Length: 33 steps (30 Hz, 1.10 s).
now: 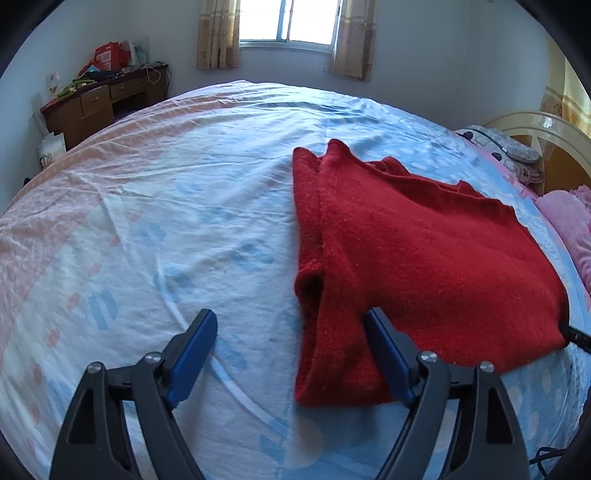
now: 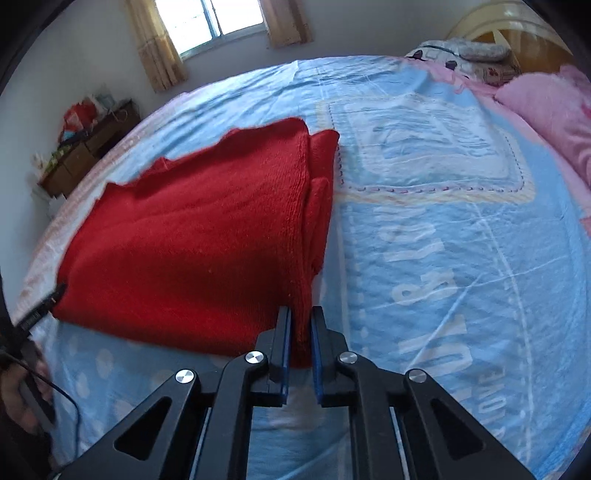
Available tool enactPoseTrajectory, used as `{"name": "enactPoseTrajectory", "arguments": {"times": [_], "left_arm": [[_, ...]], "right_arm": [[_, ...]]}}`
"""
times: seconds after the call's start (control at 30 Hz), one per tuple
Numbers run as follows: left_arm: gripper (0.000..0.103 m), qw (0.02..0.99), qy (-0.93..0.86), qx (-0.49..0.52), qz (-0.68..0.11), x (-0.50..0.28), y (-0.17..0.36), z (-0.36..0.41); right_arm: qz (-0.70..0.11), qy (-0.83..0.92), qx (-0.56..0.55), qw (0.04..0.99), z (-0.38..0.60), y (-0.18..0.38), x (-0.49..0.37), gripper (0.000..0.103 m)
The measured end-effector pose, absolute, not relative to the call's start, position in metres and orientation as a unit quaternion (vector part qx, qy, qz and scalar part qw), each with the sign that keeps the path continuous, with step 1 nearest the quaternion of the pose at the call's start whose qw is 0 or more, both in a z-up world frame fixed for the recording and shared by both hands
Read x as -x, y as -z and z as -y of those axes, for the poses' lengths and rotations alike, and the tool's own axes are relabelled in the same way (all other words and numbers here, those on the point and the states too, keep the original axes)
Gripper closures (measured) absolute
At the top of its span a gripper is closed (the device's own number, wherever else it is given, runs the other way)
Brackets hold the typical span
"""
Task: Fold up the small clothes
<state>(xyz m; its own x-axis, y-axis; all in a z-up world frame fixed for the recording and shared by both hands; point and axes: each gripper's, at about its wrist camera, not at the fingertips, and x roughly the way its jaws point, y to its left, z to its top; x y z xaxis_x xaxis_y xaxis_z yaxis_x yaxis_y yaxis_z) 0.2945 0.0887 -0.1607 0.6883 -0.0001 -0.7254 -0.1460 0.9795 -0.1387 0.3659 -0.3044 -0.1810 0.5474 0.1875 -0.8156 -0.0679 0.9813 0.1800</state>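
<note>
A red knit sweater (image 1: 417, 258) lies partly folded on the bed, its sleeves tucked along one long edge. My left gripper (image 1: 291, 325) is open above the sweater's near left corner, its right finger over the red knit. In the right wrist view the sweater (image 2: 192, 236) fills the left half. My right gripper (image 2: 300, 325) is shut on the sweater's near right corner, with red fabric pinched between the blue pads. The tip of the left gripper (image 2: 48, 299) shows at the sweater's left edge.
The bed sheet (image 1: 155, 206) is pale blue and pink, with a printed panel (image 2: 443, 155). A pink blanket (image 2: 554, 110) and pillows (image 1: 509, 151) lie at the headboard. A cluttered wooden desk (image 1: 99, 99) stands by the far wall under a window (image 1: 288, 22).
</note>
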Motion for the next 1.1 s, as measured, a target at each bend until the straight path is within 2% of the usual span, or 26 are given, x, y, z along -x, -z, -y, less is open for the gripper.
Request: {"name": "enactPoseTrajectory", "arguments": {"times": [0.13, 0.27, 0.3, 0.33, 0.4, 0.57, 0.73, 0.9, 1.1], "left_arm": [[0.01, 0.912, -0.054, 0.087, -0.397, -0.296, 0.161, -0.087], [0.008, 0.912, -0.059, 0.087, -0.396, -0.295, 0.162, -0.088], [0.008, 0.913, -0.061, 0.086, -0.395, -0.295, 0.162, -0.088], [0.007, 0.913, -0.064, 0.083, -0.394, -0.294, 0.162, -0.087], [0.007, 0.914, -0.065, 0.079, -0.393, -0.294, 0.162, -0.086], [0.006, 0.913, -0.063, 0.085, -0.394, -0.294, 0.163, -0.087], [0.006, 0.914, -0.061, 0.084, -0.393, -0.292, 0.163, -0.087], [0.005, 0.914, -0.061, 0.078, -0.393, -0.29, 0.164, -0.086], [0.004, 0.914, -0.063, 0.072, -0.393, -0.288, 0.165, -0.085]], "right_arm": [[-0.474, -0.064, -0.066, 0.876, 0.304, 0.174, -0.364, 0.094], [-0.424, -0.039, -0.072, 0.902, 0.302, 0.147, -0.354, 0.089], [-0.406, -0.039, -0.068, 0.911, 0.296, 0.137, -0.353, 0.082], [-0.4, -0.044, -0.068, 0.913, 0.292, 0.133, -0.354, 0.069], [-0.397, -0.073, -0.072, 0.912, 0.279, 0.128, -0.36, 0.059], [-0.408, -0.083, -0.022, 0.909, 0.242, 0.142, -0.38, 0.059], [-0.443, -0.065, -0.024, 0.894, 0.242, 0.173, -0.384, 0.059], [-0.436, -0.052, 0.016, 0.898, 0.236, 0.185, -0.366, 0.059], [-0.432, -0.051, 0.011, 0.9, 0.24, 0.187, -0.362, 0.059]]}}
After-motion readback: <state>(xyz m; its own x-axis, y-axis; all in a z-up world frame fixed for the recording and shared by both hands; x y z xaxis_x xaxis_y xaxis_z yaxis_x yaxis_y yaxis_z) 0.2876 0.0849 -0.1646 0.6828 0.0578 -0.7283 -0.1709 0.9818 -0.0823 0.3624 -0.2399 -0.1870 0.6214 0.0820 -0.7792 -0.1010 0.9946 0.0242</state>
